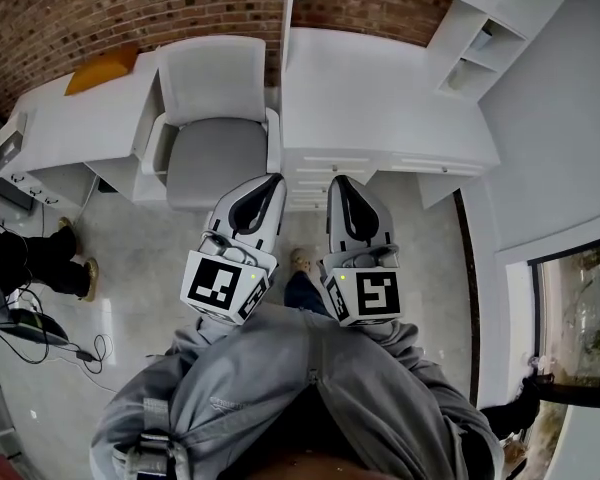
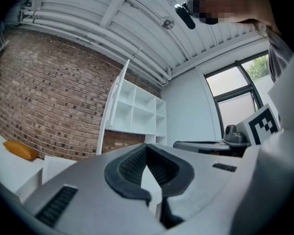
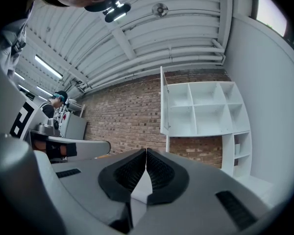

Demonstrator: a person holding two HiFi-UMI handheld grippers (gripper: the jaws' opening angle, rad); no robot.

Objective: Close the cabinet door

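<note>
Nothing of the job is done yet, as far as I can judge. The cabinet door (image 3: 164,106) stands swung out from the white wall cabinet (image 3: 206,105), nearly edge-on to me in the right gripper view, with the bare shelf compartments behind it fully exposed. The cabinet hangs on the brick wall (image 3: 122,116) above the white desk (image 1: 380,98), to the right of the grey chair (image 1: 210,128).

I have the left gripper (image 1: 273,181) and the right gripper (image 1: 337,181) side by side, close to my body and pointing roughly level toward the desk. Both are well apart from the door, and neither touches anything. Each claw is closed with its tips meeting and nothing between the pads, which each gripper's own view shows plainly.

The whole task is left: walk in to the desk, raise one gripper to the door's free edge, and push it round until it sits flat against the cabinet front.
</note>
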